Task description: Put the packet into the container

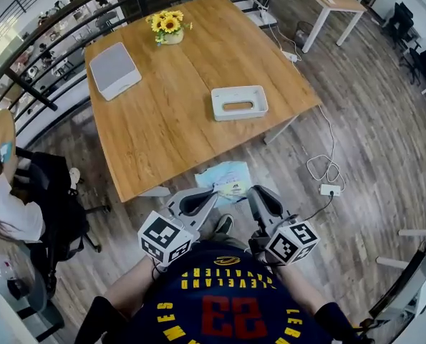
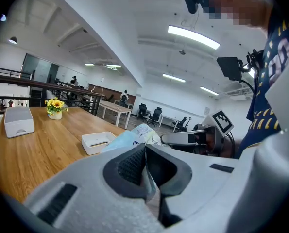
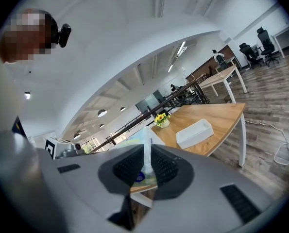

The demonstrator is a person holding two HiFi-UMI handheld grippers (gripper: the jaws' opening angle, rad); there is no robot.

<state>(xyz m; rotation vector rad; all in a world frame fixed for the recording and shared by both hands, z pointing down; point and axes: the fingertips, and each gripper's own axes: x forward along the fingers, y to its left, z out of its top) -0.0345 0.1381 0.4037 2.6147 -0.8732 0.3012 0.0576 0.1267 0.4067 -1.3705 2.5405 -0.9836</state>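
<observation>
1. Packet [image 1: 227, 178]: pale blue and white, thin and crumpled. It hangs in the air just off the desk's near corner, above the wooden floor [image 1: 356, 120]. It is stretched between the two tools.
2. Handling, as judged: light, soft and limp, with a film that is likely slippery. It is best taken by its flat edges and kept taut so it does not sag.
3. Packet print: too small to read.
4. Left tool [image 1: 205, 193]: pads shut tight on the packet's left edge.
5. Right tool [image 1: 254, 190]: pads stand close on either side of the right edge and appear to pinch it.
6. Container [image 1: 240, 113]: a white, open tray on the desk [image 1: 170, 127], well apart from the packet.
7. Person's shirt [image 1: 220, 307]: reads "CLEVELAND" and "23".
</observation>
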